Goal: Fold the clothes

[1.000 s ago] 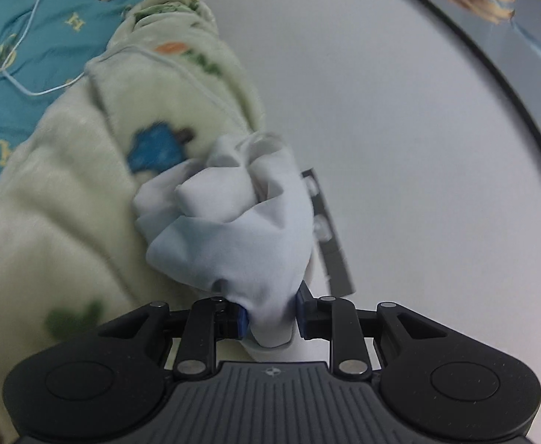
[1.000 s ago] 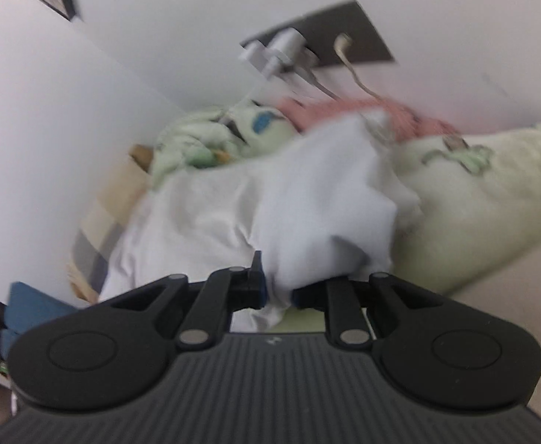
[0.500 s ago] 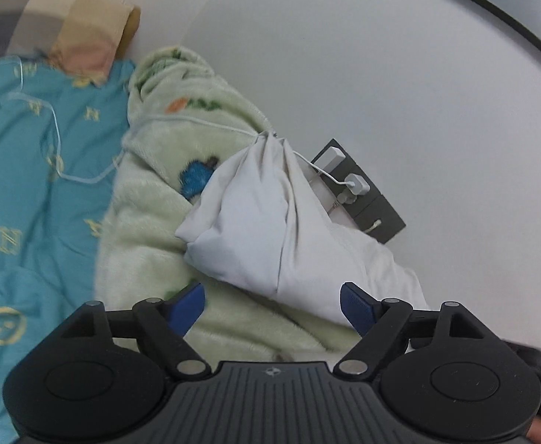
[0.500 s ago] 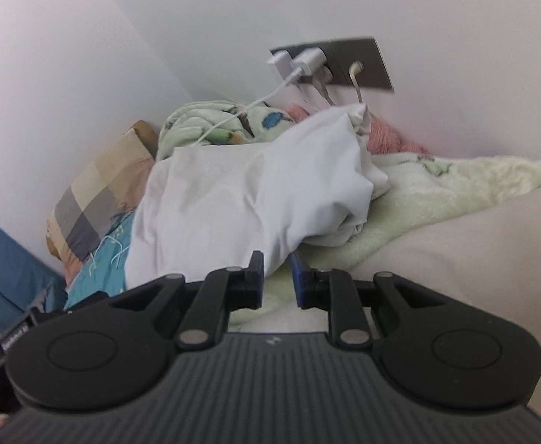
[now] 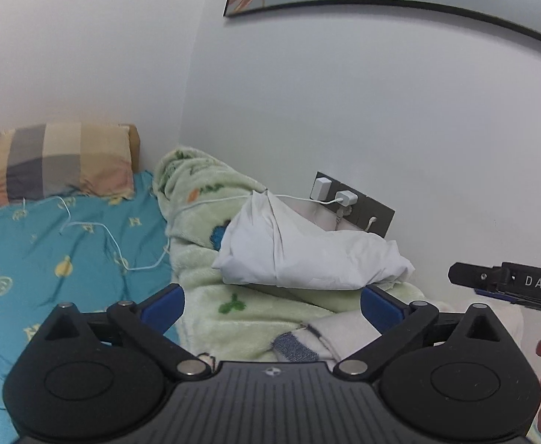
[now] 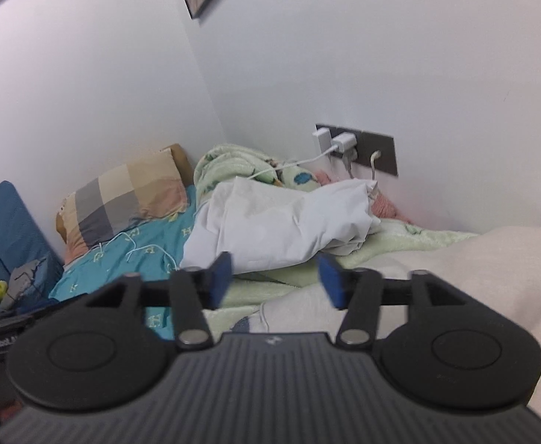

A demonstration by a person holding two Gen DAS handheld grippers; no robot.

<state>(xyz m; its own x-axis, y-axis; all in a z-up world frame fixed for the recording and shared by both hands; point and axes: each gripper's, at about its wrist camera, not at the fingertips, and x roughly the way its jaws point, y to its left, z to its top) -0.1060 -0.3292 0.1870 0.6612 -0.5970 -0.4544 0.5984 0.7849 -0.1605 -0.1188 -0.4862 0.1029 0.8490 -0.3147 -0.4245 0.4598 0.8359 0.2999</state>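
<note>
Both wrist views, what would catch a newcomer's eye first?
A bundled white cloth garment lies on a pale green fleece blanket against the wall, below a dark socket plate with white chargers. Both the left gripper and right gripper hang open, holding nothing. A checked pillow sits on the turquoise bedsheet.

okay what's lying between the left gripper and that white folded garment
In the left wrist view, only the green fleece blanket lies between the open left gripper and the white garment, which rests on it.
</note>
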